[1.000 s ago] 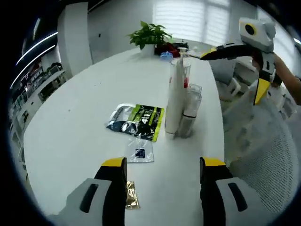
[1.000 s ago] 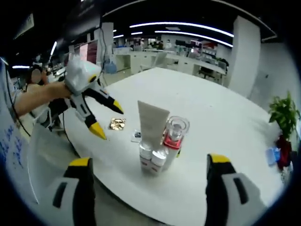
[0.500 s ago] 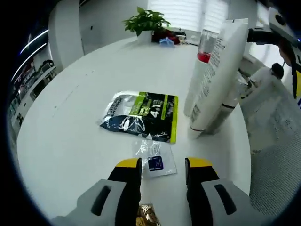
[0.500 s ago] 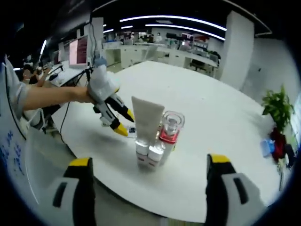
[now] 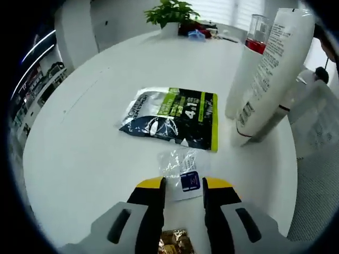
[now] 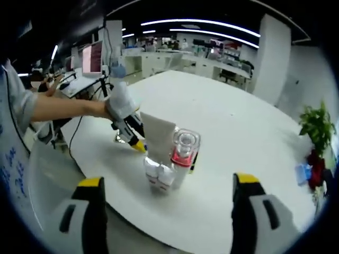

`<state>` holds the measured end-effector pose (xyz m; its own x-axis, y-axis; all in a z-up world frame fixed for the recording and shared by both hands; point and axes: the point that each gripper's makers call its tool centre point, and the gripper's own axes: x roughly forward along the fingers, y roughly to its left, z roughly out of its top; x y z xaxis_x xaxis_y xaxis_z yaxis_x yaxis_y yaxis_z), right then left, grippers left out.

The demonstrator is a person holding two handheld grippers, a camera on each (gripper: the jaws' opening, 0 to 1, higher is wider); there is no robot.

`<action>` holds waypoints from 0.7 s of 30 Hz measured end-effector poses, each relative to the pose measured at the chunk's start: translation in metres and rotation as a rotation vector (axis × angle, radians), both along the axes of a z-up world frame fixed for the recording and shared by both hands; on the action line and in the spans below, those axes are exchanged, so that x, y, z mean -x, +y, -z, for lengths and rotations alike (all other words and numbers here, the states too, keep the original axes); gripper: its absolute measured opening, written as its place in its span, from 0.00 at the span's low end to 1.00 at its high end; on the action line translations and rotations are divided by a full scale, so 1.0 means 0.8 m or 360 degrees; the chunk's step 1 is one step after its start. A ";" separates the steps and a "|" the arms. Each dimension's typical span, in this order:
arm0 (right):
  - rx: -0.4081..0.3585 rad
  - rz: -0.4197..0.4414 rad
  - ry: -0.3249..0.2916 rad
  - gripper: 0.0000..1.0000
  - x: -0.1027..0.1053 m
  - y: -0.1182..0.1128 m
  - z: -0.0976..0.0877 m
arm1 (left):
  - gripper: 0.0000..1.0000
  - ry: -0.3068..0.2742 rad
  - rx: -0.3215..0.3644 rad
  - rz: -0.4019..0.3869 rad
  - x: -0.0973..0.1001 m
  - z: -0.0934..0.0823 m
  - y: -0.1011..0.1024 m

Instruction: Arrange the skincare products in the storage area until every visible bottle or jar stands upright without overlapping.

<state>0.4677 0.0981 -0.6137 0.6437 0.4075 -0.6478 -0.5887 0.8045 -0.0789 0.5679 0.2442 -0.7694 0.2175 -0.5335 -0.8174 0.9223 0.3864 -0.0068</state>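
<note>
**Left gripper right over the small sachet; right one hangs back**

Left gripper [image 5: 183,186] is low over the white worktop [image 5: 85,143], jaws narrowly apart w/ nothing between them. A small clear sachet [image 5: 183,172] w/ a blue label lies flat just ahead of the tips, its near edge in the gap. Beyond it is a bigger green-and-black packet [image 5: 175,116], long axis running across the gripper's line. Ahead and to its right stands the upright cluster: a white tube [image 5: 273,69] on its cap, leaning a bit, touching a clear bottle w/ red band [image 5: 257,37].

Right gripper [image 6: 167,185] is wide open, holding nothing, well apart from the cluster dead ahead of it. So the left is far nearer; I'd guess the sachet is its next pick. A gold foil bit [image 5: 172,244] sits under the left gripper.
</note>
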 end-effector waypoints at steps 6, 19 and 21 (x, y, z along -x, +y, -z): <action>-0.0058 -0.0058 -0.0008 1.00 -0.012 -0.011 -0.004 | 0.25 -0.0012 -0.0063 -0.0101 -0.003 0.001 0.025; -0.0066 -0.0080 0.0017 1.00 -0.037 -0.049 0.002 | 0.30 -0.0031 -0.0090 -0.0283 0.000 0.003 0.088; -0.0071 -0.0082 0.0020 1.00 -0.043 -0.052 0.003 | 0.29 -0.0035 -0.0102 -0.0321 -0.001 0.003 0.098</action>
<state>0.5020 0.0561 -0.6164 0.6132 0.4686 -0.6360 -0.6302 0.7756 -0.0362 0.5689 0.3226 -0.7715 0.3328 -0.4246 -0.8420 0.8258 0.5624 0.0428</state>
